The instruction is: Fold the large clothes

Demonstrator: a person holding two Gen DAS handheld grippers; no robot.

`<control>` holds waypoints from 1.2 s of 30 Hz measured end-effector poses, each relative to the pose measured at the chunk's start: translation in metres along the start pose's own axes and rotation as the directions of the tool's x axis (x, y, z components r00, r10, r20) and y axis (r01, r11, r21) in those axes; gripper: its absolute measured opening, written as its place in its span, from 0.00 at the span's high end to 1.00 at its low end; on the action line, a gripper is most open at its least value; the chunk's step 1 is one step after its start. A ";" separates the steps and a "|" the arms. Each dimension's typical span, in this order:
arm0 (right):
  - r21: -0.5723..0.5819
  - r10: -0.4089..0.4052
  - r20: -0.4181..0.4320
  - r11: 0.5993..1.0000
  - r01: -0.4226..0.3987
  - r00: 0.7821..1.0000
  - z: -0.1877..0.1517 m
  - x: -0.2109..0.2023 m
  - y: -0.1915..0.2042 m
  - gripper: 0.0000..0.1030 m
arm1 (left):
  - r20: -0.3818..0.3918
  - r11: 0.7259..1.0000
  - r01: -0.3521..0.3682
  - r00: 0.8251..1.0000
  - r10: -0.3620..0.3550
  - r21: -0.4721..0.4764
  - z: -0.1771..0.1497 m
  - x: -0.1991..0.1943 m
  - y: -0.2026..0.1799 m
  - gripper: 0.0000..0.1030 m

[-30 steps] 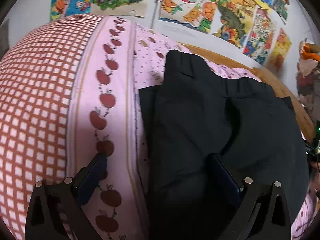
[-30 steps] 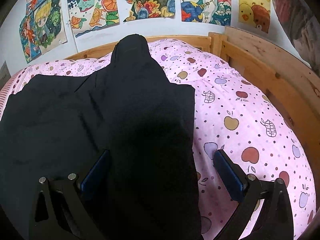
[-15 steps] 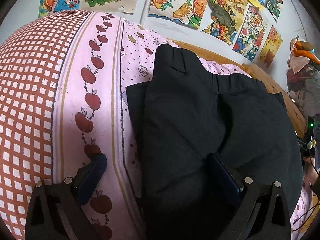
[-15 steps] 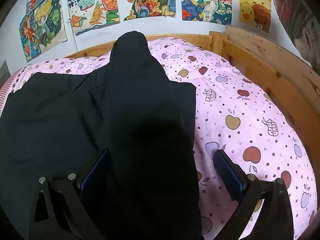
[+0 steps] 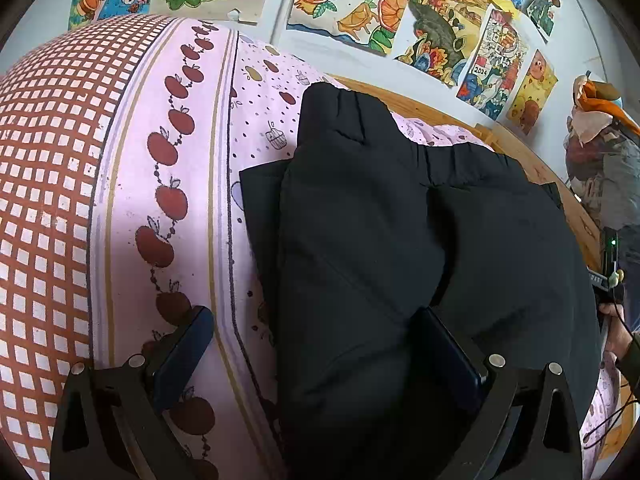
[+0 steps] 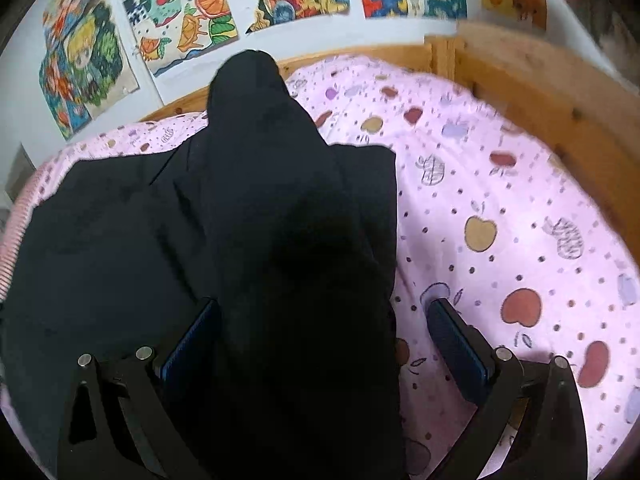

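In the left wrist view the black garment [image 5: 400, 248] now sits lower and nearer 3 o'clock, with more of the pink apple-print bedsheet [image 5: 256, 128] and the wall posters [image 5: 452, 28] exposed toward 12 o'clock. In the right wrist view the scene is newly motion-blurred, and the posters [image 6: 192, 20] crowd closer at 12 o'clock.

we see the garment [image 5: 400, 240] lying on the bed [image 6: 500, 200], posters [image 6: 180, 20] on the wall behind, headboard [image 6: 540, 92] at right.

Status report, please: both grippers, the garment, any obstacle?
Left gripper open, straddling the black garment edge. Right gripper open, over its other edge. Garment lies on the pink bedsheet, sleeves folded in. Nothing in the way.
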State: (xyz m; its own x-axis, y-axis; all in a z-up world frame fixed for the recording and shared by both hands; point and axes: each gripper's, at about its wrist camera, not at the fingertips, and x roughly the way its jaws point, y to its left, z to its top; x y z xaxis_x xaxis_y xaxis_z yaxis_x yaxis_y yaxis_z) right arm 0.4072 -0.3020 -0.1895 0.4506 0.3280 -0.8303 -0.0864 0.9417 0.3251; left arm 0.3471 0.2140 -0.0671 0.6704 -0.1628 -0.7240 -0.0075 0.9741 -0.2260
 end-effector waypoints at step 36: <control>-0.006 0.350 -0.257 0.932 -0.363 0.901 0.002 0.044 0.012 0.01 | -0.062 0.995 0.061 0.997 -0.056 0.074 0.001 0.006 -0.010 0.00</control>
State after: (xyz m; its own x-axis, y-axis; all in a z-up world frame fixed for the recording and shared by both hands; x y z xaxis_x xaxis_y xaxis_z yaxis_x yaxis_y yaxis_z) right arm 0.4280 -0.2765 -0.2214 0.1473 0.6439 -0.7508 -0.2498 0.7587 0.6016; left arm 0.3521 0.2033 -0.0683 0.6225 -0.2266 -0.7491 0.0883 0.9714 -0.2204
